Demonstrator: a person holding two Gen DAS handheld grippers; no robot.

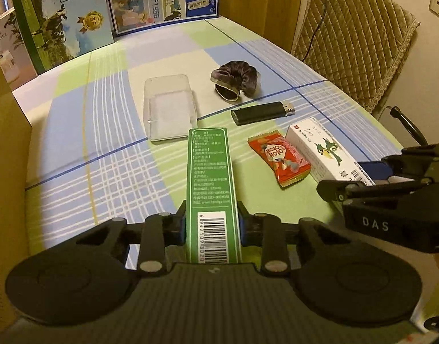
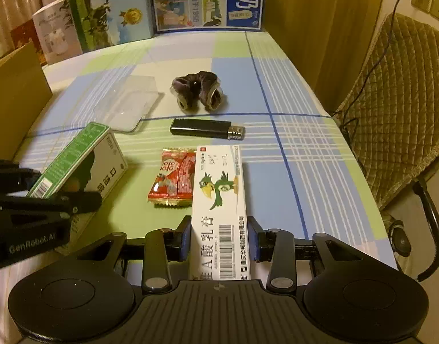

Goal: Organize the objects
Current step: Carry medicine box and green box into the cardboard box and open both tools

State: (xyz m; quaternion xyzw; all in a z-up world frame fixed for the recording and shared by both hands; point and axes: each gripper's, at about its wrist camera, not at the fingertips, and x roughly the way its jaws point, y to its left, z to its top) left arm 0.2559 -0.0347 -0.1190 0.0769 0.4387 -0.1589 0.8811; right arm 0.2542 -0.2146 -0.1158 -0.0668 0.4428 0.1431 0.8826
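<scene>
Two boxed claws (image 1: 212,229) (image 2: 220,238), one lighter (image 1: 261,113), one scrunchie (image 1: 236,81).

Clear plastic box (image 1: 169,107), glossy foil snack packet (image 1: 279,160), metal-tipped lighter (image 1: 262,113), woven cloth tablecloth (image 1: 104,143).

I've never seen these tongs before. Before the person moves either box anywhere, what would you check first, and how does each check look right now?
1. Left tongs closed on the green box: ok, a pad presses each side.
2. Right tongs closed on the white box: cannot tell, since a small gap shows at the right pad.
3. Clear tray empty and upright: ok.
4. Snack packet clear of the white box: not ok, it lies right against it.
5. Lighter and scrunchie out of the way: ok, both lie farther back.
</scene>
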